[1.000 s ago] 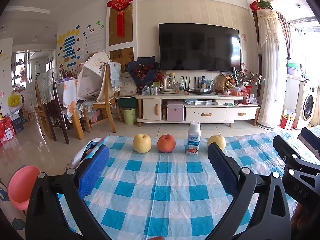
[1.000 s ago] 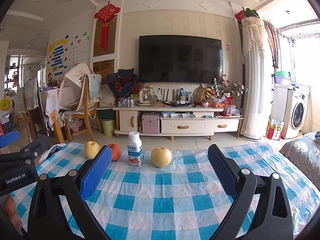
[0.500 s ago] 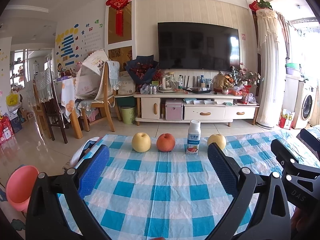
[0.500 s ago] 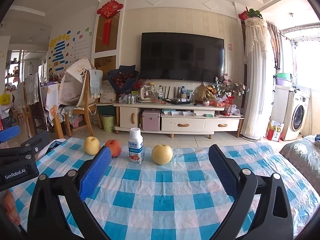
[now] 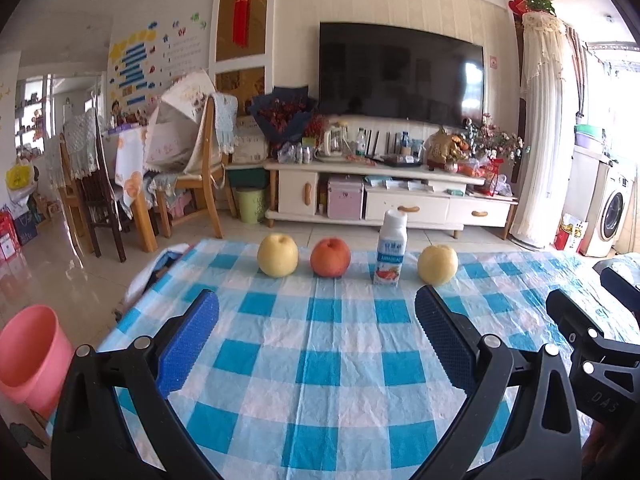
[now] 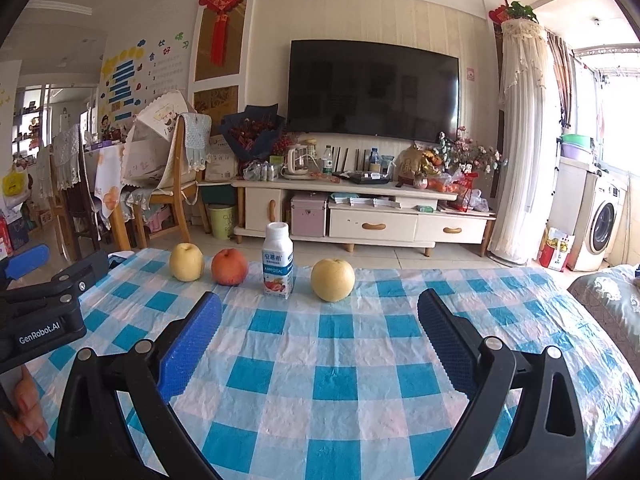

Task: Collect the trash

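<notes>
Grippers hover low over the checked tablecloth [image 5: 320, 360]: left gripper [image 5: 316, 332] and right gripper [image 6: 320, 332] both spread apart, empty. Mid-frame beyond stands the milk bottle [image 6: 278, 259] between a peach [image 6: 229, 267] and pear [image 6: 333, 279]. Lower left, a pink bin [image 5: 28, 354].

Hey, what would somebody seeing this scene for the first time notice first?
Most likely the row along the far edge of the blue checked tablecloth: a yellow pear, a red apple, a white drink bottle standing upright, and another pear. Both open tongs, left and right, frame it, and a pink bin sits on the floor at left.
</notes>
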Action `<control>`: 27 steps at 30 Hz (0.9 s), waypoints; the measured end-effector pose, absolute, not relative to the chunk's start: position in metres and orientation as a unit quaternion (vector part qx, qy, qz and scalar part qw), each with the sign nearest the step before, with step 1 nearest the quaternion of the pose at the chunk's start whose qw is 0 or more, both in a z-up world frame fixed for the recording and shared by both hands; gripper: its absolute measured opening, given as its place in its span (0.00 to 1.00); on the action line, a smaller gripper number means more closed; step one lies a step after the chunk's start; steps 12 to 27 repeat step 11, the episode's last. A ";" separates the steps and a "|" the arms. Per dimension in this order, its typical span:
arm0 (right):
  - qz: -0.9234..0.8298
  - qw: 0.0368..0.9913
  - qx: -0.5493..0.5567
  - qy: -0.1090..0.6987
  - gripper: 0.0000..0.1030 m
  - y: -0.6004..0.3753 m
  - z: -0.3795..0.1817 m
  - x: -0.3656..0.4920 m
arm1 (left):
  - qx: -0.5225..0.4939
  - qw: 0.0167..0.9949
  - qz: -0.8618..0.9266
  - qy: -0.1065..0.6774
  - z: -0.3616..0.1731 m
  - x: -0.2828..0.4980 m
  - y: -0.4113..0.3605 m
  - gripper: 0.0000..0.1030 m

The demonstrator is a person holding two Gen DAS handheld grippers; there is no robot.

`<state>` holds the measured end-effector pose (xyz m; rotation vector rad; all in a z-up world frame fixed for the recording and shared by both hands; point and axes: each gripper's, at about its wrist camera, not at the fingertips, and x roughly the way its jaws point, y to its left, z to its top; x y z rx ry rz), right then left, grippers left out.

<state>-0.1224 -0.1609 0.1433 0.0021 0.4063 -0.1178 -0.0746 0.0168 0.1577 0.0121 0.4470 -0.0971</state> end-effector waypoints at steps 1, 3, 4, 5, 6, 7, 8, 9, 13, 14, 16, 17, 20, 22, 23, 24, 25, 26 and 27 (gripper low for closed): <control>-0.059 0.975 0.002 0.212 0.94 -0.161 0.138 -0.119 | 0.002 0.969 -0.050 0.243 0.145 -0.068 0.017 0.96; -0.061 0.970 0.002 0.233 0.94 -0.160 0.126 -0.112 | 0.005 0.958 -0.046 0.284 0.116 -0.054 0.015 0.96; -0.062 0.967 0.003 0.248 0.94 -0.160 0.118 -0.107 | 0.005 0.952 -0.044 0.304 0.102 -0.048 0.014 0.96; -0.062 0.963 0.006 0.263 0.94 -0.161 0.110 -0.102 | 0.002 0.945 -0.042 0.324 0.089 -0.042 0.013 0.96; -0.065 0.960 0.007 0.274 0.94 -0.161 0.103 -0.099 | -0.003 0.938 -0.039 0.345 0.074 -0.035 0.014 0.96; -0.072 0.955 0.002 0.289 0.94 -0.161 0.094 -0.094 | -0.006 0.932 -0.037 0.360 0.064 -0.029 0.013 0.96; -0.078 0.950 -0.006 0.304 0.94 -0.160 0.084 -0.090 | -0.009 0.927 -0.036 0.374 0.053 -0.025 0.014 0.96; -0.082 0.943 -0.012 0.321 0.94 -0.160 0.074 -0.085 | -0.009 0.921 -0.033 0.389 0.041 -0.019 0.013 0.96; -0.085 0.933 -0.017 0.350 0.94 -0.159 0.054 -0.076 | -0.001 0.914 -0.031 0.406 0.026 -0.012 0.012 0.96; -0.085 0.933 -0.017 0.350 0.94 -0.159 0.054 -0.076 | -0.001 0.914 -0.031 0.406 0.026 -0.012 0.012 0.96; -0.085 0.933 -0.017 0.350 0.94 -0.159 0.054 -0.076 | -0.001 0.914 -0.031 0.406 0.026 -0.012 0.012 0.96; -0.085 0.933 -0.017 0.350 0.94 -0.159 0.054 -0.076 | -0.001 0.914 -0.031 0.406 0.026 -0.012 0.012 0.96; -0.085 0.933 -0.017 0.350 0.94 -0.159 0.054 -0.076 | -0.001 0.914 -0.031 0.406 0.026 -0.012 0.012 0.96; -0.085 0.933 -0.017 0.350 0.94 -0.159 0.054 -0.076 | -0.001 0.914 -0.031 0.406 0.026 -0.012 0.012 0.96; -0.085 0.933 -0.017 0.350 0.94 -0.159 0.054 -0.076 | -0.001 0.914 -0.031 0.406 0.026 -0.012 0.012 0.96; -0.085 0.933 -0.017 0.350 0.94 -0.159 0.054 -0.076 | -0.001 0.914 -0.031 0.406 0.026 -0.012 0.012 0.96; -0.085 0.933 -0.017 0.350 0.94 -0.159 0.054 -0.076 | -0.001 0.914 -0.031 0.406 0.026 -0.012 0.012 0.96; -0.085 0.933 -0.017 0.350 0.94 -0.159 0.054 -0.076 | -0.001 0.914 -0.031 0.406 0.026 -0.012 0.012 0.96; -0.085 0.933 -0.017 0.350 0.94 -0.159 0.054 -0.076 | -0.001 0.914 -0.031 0.406 0.026 -0.012 0.012 0.96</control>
